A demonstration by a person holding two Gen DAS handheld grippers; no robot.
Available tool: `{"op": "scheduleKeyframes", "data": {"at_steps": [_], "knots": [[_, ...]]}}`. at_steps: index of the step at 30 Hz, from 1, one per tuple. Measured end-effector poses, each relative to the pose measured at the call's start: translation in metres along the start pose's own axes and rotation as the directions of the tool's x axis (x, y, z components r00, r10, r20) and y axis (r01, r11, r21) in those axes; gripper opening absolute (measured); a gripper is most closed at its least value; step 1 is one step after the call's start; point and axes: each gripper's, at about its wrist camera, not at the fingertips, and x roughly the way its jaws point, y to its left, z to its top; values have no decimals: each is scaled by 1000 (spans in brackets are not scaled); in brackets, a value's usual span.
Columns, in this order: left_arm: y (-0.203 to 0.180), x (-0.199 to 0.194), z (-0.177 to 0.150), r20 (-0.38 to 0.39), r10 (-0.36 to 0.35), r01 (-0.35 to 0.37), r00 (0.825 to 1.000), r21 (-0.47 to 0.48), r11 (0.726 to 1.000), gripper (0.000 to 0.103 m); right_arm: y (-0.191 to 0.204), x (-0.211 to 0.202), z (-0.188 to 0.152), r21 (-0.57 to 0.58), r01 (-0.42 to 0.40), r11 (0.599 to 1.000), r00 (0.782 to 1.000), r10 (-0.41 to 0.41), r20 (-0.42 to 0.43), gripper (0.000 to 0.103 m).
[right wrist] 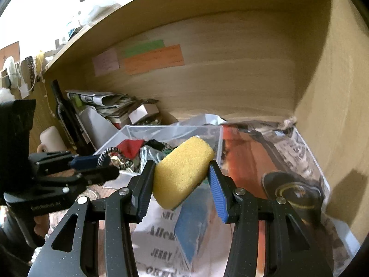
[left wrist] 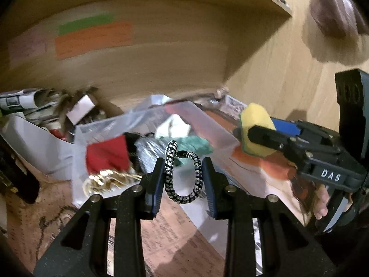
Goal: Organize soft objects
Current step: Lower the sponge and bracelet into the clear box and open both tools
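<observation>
From the left wrist: left gripper (left wrist: 183, 175) pressed in on a black-and-white braided cord loop (left wrist: 184, 175), pinched between the blue pads (left wrist: 209, 184), loop standing roughly upright with its long axis running from 6 toward 12 and its free end curling over at 11. Ahead, toward 12, a clear plastic bin (left wrist: 147, 117) already holding a red cloth (left wrist: 107, 154), a teal cloth (left wrist: 196, 144) and gold chain (left wrist: 108, 181); cord hanging just short of the bin's near wall, so the deciding relation looks like bin straight ahead and slightly below the claw. At 3, right gripper (left wrist: 248, 136) clamped on a yellow sponge (left wrist: 254, 130), poised near the bin's right side, about as close to it as the left. From the right wrist: right gripper (right wrist: 182, 180) squeezed on the yellow sponge (right wrist: 182, 173), long axis tilted from 7 up toward 1, foam bulging between the fingers. Clear plastic bin (right wrist: 175, 130) open toward 12, just beyond the sponge; red cloth (right wrist: 131, 149) visible inside. At 9, left gripper (right wrist: 101, 161) carrying the braided cord loop (right wrist: 103, 155) near the bin's left corner. Printed papers (right wrist: 161, 242) beneath the claw at 6. Judged: both soft things a short forward reach from release, neither yet clearly over the opening.
</observation>
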Motion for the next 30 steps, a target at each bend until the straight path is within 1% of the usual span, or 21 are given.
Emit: {"op": "scheduleKeyframes", "data": {"at_steps": [3, 6, 12, 18, 22, 24, 25, 26, 28, 29, 30], "knots": [[12, 3, 8, 16, 26, -26, 1000, -13, 1000, 32, 3, 10, 6, -18, -3, 1000, 1000, 3, -6, 43], [19, 7, 11, 14, 49, -49, 999, -20, 999, 32, 4, 24, 11, -32, -7, 999, 1000, 6, -20, 43], [37, 31, 12, -37, 66, -67, 997, -40, 997, 32, 3, 57, 14, -42, -7, 999, 997, 4, -76, 43], [56, 57, 5, -109, 80, -87, 991, -67, 994, 33, 4, 85, 7, -53, 1, 999, 989, -9, -148, 43], [62, 61, 0, -132, 96, -106, 987, -72, 992, 47, 4, 93, 3, -68, 7, 998, 983, -19, -183, 45], [65, 59, -1, -130, 95, -106, 987, -76, 992, 51, 4, 95, 2, -73, 9, 997, 981, -23, -192, 45], [66, 59, -2, -129, 100, -110, 987, -76, 991, 55, 4, 96, 2, -74, 7, 997, 980, -21, -198, 46], [66, 58, -2, -127, 105, -115, 986, -77, 990, 60, 5, 96, 2, -76, 7, 997, 979, -22, -204, 48], [67, 55, -3, -117, 118, -127, 986, -78, 989, 66, 3, 95, 1, -78, 17, 997, 979, -33, -201, 58], [67, 54, -3, -114, 122, -132, 986, -79, 988, 67, 3, 94, 1, -77, 19, 997, 979, -34, -200, 66], [67, 52, -3, -111, 126, -135, 986, -80, 988, 67, 3, 93, 2, -76, 19, 997, 980, -33, -196, 70]]}}
